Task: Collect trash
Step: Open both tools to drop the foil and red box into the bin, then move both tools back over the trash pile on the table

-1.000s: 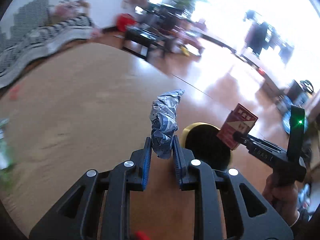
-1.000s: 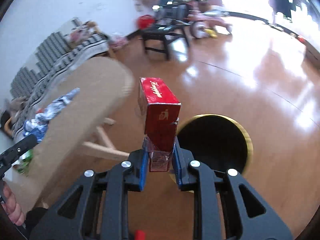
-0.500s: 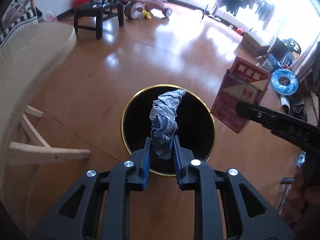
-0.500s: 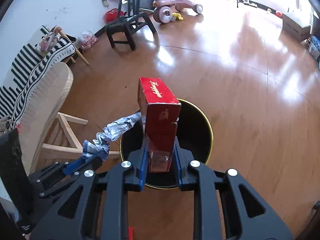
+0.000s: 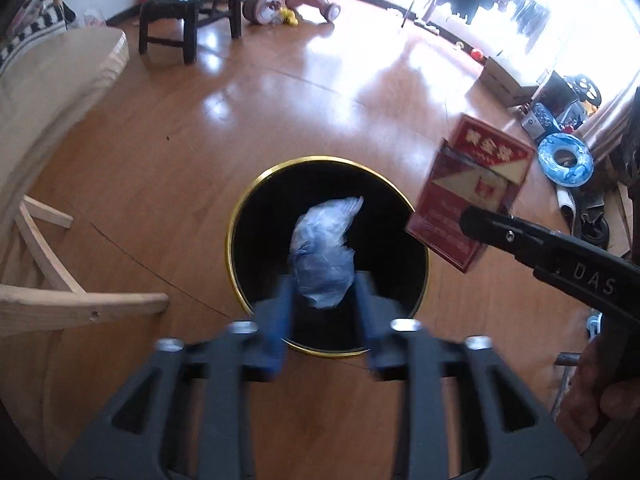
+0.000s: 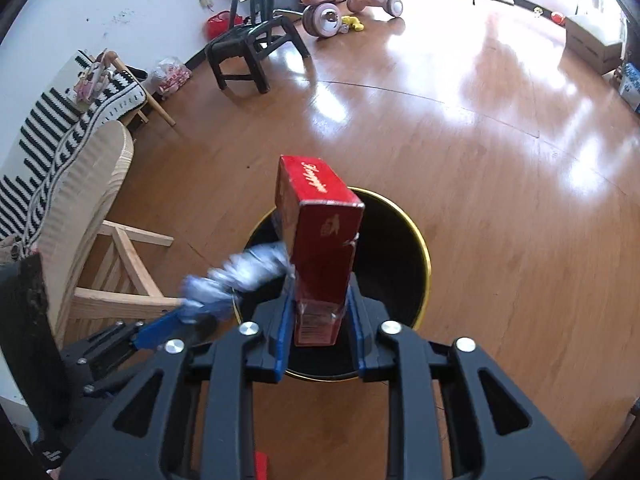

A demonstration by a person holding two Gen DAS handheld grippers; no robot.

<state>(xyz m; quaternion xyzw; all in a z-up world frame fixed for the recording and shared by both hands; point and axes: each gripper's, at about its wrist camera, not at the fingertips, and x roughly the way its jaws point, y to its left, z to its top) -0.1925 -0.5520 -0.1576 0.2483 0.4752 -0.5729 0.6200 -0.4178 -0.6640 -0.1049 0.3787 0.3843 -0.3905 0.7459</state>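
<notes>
Over the bin (image 5: 240, 216), left gripper (image 5: 324, 322) spread, wrapper (image 5: 324, 248) loose

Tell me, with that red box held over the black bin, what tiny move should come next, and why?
Probably open the right gripper and let the red box fall. It stands pinched between the fingers with the black bin showing right behind it. The left gripper looks spread, blurred, and its crumpled wrapper appears loose over the bin.
</notes>
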